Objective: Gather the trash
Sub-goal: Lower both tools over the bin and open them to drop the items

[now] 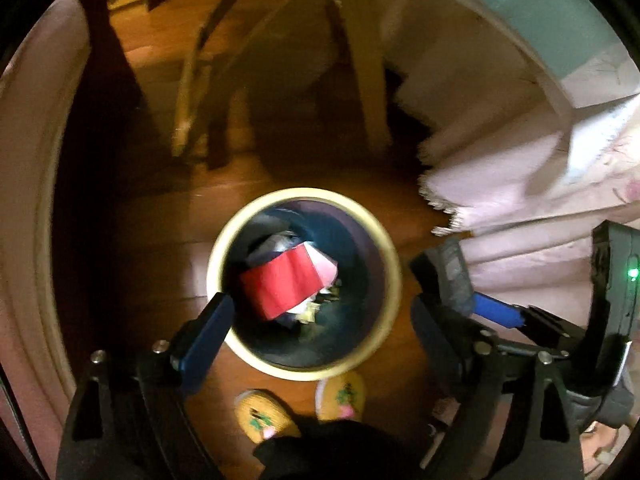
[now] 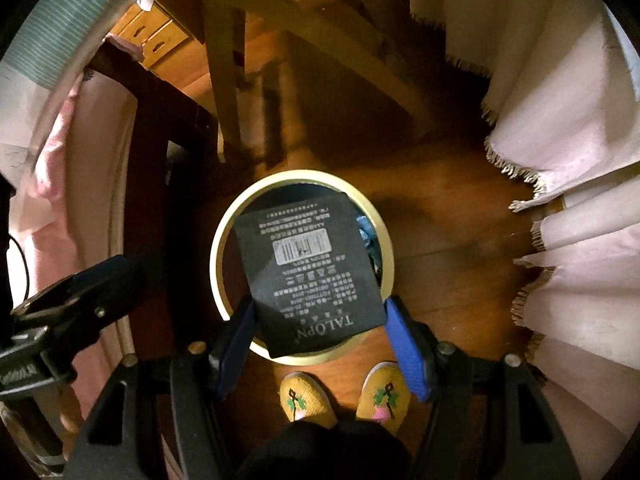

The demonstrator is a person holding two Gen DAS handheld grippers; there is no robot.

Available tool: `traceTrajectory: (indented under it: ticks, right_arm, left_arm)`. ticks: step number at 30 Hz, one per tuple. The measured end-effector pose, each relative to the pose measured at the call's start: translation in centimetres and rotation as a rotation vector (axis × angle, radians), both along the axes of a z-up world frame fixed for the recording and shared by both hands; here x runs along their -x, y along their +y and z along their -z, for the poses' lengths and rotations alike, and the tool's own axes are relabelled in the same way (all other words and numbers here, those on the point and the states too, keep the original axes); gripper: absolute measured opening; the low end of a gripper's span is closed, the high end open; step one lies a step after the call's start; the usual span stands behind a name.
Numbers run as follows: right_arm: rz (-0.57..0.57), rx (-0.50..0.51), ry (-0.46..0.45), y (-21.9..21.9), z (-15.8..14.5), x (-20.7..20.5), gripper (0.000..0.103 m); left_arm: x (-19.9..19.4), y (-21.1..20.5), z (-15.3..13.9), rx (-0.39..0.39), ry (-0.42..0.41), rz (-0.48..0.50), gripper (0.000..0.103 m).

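A fringed pink cloth [image 2: 560, 92] and wooden chair legs [image 2: 224, 80] crowd the round bin [image 2: 224, 240] on the wood floor, yellow slippers [image 2: 304, 398] just below. Only the left wrist view shows red paper [image 1: 284, 284] inside the bin. The left gripper [image 1: 320, 320] points down, fingers spread, empty. The right gripper [image 2: 320, 344] clamps a black card [image 2: 308, 276] over the bin.

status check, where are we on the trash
Left gripper open, empty. Right gripper shut on black card above the bin. Red paper already in. Nothing blocking.
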State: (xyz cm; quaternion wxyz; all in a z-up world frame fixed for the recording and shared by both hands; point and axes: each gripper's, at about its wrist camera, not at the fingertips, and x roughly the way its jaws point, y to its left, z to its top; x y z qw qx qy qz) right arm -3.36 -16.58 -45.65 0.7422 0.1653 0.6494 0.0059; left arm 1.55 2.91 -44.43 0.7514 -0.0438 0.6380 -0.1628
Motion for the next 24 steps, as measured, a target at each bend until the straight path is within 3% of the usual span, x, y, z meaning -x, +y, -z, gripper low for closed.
traceTrajectory:
  ticks: [10,11,12,13,15,24]
  right_arm:
    - [-0.004,-0.035,-0.010,2.6,1.5,-1.3,0.067]
    - [-0.003,-0.035,-0.016,2.8,1.5,-1.5,0.069]
    - [-0.004,-0.033,-0.023,3.0,1.5,-1.7,0.077]
    - [-0.006,-0.030,-0.029,3.2,1.4,-1.9,0.086]
    - [-0.017,-0.015,-0.050,3.7,0.9,-2.2,0.090]
    - [-0.034,-0.023,-0.061,3.8,-2.8,-2.3,0.090]
  left_arm:
    - [0.3,4.4,-0.3,-0.108,-0.051,-0.115,0.089]
    - [0.2,4.6,-0.4,-0.109,-0.056,-0.124,0.089]
    - [0.2,4.9,-0.7,-0.110,-0.061,-0.135,0.089]
    - [0.2,5.2,-0.9,-0.109,-0.065,-0.144,0.089]
    - [0.2,5.6,-1.4,-0.110,-0.071,-0.157,0.089]
    - [0.4,6.1,-5.4,-0.116,-0.094,-0.185,0.089]
